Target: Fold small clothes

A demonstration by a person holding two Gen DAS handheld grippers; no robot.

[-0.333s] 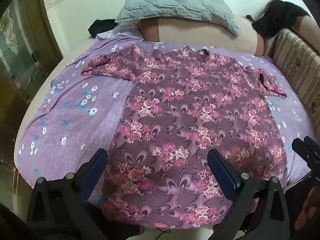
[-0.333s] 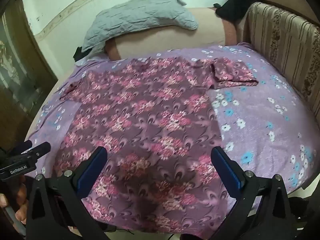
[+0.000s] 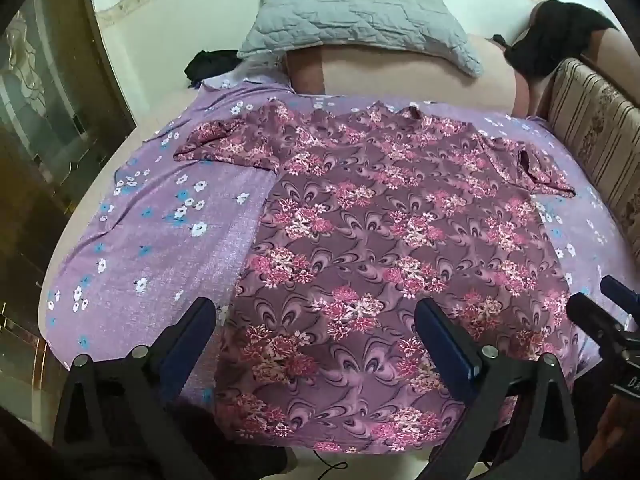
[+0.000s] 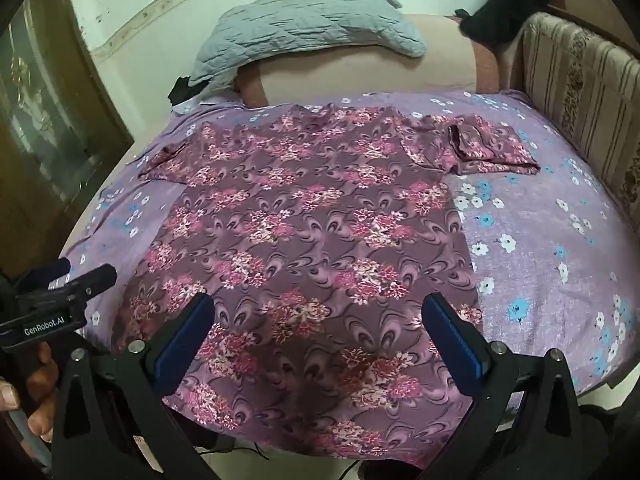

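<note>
Little is changed since the earlier frame: both views are shifted only slightly, and the other tool is seen a little further into each frame's edge. The garment is not moved.

Progress: no fold is made yet. The floral top (image 3: 400,264) is laid flat on the purple bedsheet (image 3: 152,240), filling the centre of both views, neckline toward the upper part of the frame, hem toward the bottom edge. Its left sleeve (image 3: 228,146) is spread at the upper left of the left wrist view; the right sleeve (image 4: 488,148) is seen rumpled and partly doubled at the upper right of the right wrist view. All folding is judged still to be done: sleeves in, body halved.

Tools: the left tool (image 3: 316,336) is held wide open at the bottom of its frame, above the hem region; nothing is gripped, and contact with the cloth cannot be told. The right tool (image 4: 320,328) is likewise spread wide over the lower body of the top, with nothing between the fingers.

A grey pillow (image 3: 352,20) is noted at the upper centre, and a striped sofa arm (image 4: 580,88) at the upper right.
</note>
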